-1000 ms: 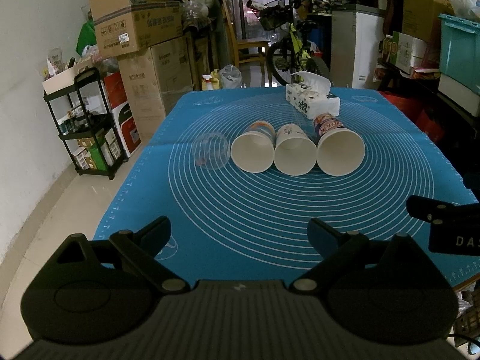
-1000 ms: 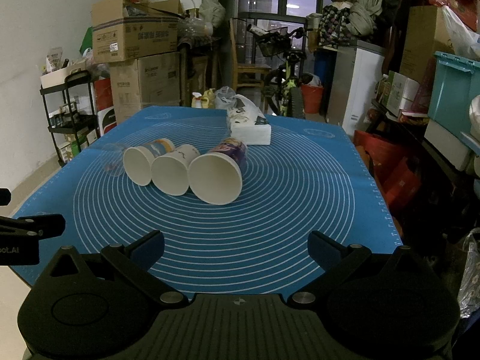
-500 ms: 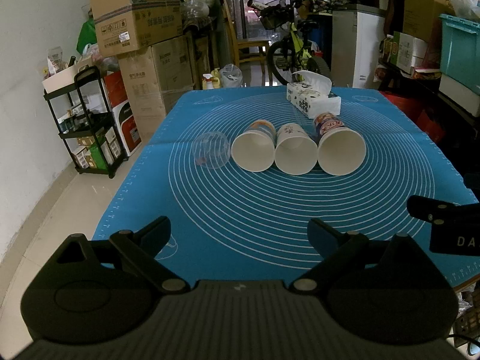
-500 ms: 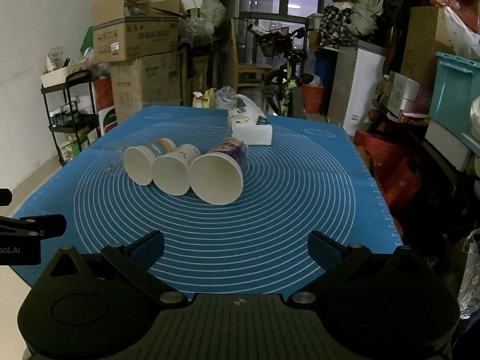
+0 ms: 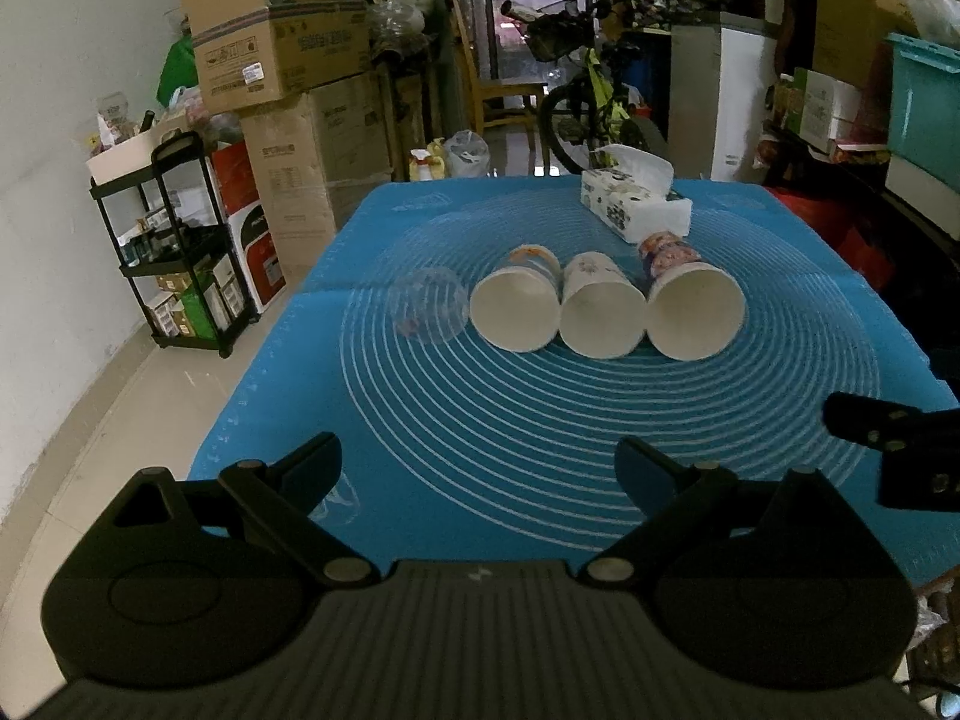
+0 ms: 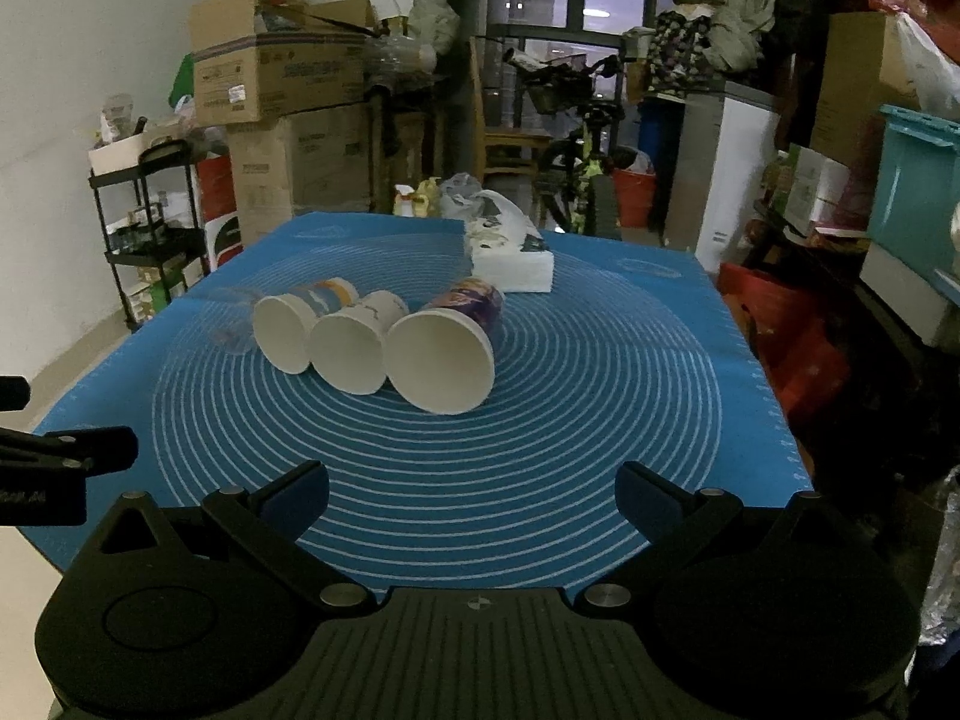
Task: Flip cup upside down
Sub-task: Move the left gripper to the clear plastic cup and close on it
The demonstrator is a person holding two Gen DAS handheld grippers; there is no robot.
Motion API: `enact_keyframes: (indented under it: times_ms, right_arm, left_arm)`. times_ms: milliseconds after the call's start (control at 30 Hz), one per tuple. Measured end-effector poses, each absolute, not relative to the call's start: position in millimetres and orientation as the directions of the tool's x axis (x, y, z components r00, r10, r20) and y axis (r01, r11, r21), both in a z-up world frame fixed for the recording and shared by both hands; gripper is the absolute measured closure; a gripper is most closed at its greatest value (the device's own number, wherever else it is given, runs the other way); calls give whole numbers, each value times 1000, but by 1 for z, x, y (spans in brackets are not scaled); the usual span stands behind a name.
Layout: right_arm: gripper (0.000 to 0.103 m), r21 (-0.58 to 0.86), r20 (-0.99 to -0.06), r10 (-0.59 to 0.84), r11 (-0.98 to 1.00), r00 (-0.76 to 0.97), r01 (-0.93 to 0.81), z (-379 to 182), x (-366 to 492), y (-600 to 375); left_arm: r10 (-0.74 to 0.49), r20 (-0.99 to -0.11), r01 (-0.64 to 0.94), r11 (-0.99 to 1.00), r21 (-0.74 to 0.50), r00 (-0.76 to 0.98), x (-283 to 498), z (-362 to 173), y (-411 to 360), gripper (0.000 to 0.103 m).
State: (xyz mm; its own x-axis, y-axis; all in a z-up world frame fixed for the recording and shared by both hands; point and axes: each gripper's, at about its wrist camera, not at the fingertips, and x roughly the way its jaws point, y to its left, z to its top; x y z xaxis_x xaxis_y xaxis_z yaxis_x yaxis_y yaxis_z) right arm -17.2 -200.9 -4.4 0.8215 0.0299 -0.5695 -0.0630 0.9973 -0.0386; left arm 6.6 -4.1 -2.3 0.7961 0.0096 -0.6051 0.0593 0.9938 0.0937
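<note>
Ahead of both wide-open hand-held grippers, paper cups on their sides

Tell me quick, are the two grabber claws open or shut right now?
Left gripper: open, holding nothing.
Right gripper: open, holding nothing.

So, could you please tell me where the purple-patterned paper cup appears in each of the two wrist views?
Left wrist view: the purple-patterned cup lies on its side at the right end of the cup row, right of centre, mouth toward the camera.
Right wrist view: the same cup sits near the centre, the nearest and largest of the row.
Shared landmark: the tissue pack lies just behind the cup in both.
</note>
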Motion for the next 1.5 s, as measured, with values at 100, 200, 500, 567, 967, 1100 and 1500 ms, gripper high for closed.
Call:
enact_keyframes:
  times_ms: [100, 200, 500, 567, 967, 1100, 1500]
  right_arm:
    - [2, -28, -561, 41, 997, 827, -68, -1, -9, -204]
    - [2, -30, -539, 38, 997, 841, -65, 5, 1, -209]
    - [2, -16, -496, 11, 1000, 868, -22, 14, 48, -232]
    - [2, -14, -492, -2, 1000, 871, -6, 13, 58, -238]
    - [2, -5, -510, -73, 997, 857, 82, -5, 95, -267]
    - [2, -9, -524, -84, 996, 848, 93, -13, 100, -272]
    - [2, -19, -540, -88, 996, 837, 92, -21, 102, -272]
  left_arm:
    - [31, -592, 35, 995, 99, 806, 18, -4, 1, 6]
    - [37, -580, 29, 994, 105, 814, 34, -3, 6, 6]
    - [64, -543, -11, 995, 100, 837, 105, -2, 25, 6]
    - [83, -542, -34, 995, 99, 836, 123, -4, 29, 6]
    - [41, -649, -97, 994, -50, 760, 217, -24, 58, 6]
    - [-13, -709, -85, 991, -103, 705, 235, -34, 63, 6]
    - [-79, -786, -71, 985, -155, 613, 245, -55, 69, 28]
